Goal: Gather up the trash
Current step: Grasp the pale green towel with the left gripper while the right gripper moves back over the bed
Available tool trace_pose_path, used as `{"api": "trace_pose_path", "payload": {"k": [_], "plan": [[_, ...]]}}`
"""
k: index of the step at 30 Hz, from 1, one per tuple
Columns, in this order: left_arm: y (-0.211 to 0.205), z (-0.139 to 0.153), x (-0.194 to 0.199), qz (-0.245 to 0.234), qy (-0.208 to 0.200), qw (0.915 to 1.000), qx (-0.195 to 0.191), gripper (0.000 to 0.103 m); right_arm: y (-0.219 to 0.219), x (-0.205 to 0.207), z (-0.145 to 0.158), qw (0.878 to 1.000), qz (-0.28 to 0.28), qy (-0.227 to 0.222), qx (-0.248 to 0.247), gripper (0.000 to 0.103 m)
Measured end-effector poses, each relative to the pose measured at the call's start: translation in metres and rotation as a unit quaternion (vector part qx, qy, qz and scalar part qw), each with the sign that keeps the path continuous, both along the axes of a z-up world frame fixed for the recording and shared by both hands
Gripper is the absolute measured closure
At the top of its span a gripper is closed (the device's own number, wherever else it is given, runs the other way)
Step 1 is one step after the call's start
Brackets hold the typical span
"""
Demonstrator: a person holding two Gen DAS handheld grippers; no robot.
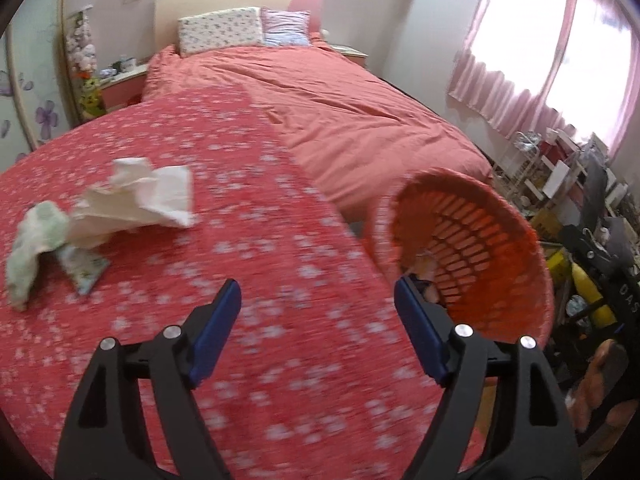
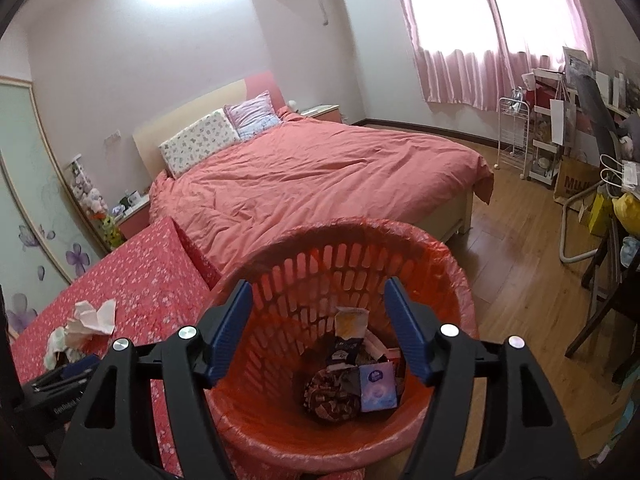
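A red flower-print bedspread point(image 1: 240, 280) carries crumpled white paper tissues point(image 1: 132, 204), well left of the orange slatted plastic wastebasket point(image 2: 344, 264). Both the left gripper point(image 1: 318, 312) and right gripper point(image 2: 318, 312) gape empty. The tissues look light and soft; pinch a raised fold.

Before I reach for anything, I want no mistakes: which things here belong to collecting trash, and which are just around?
Job: crumpled tissues, green wrapper, orange bin.
Just around: pillows, pink duvet, white rack.

One orange basket point(image 2: 452, 264), two pillows point(image 1: 219, 29), and three crumpled scraps point(image 1: 132, 200) on the bed.
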State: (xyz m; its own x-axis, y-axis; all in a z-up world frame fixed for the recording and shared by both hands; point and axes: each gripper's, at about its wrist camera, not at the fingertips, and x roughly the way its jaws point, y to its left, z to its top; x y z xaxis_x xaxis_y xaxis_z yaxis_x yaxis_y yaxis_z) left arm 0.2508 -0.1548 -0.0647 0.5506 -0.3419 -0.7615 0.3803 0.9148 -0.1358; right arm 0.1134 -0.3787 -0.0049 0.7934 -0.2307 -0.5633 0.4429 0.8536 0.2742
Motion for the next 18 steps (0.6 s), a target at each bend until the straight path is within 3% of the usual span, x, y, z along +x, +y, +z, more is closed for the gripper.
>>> {"api": "trace_pose_path", "payload": {"k": [9, 18], "plan": [[0.083, 0.011, 0.0, 0.067, -0.041, 0.9963, 0.035, 0.021, 0.037, 0.009, 0.003, 0.999, 0.041, 0.011, -0.016, 0.035], [0.191, 0.014, 0.016, 0.183, -0.053, 0.9809, 0.037, 0.02, 0.092, 0.024, 0.002, 0.994, 0.096, 0.023, -0.035, 0.035]]}}
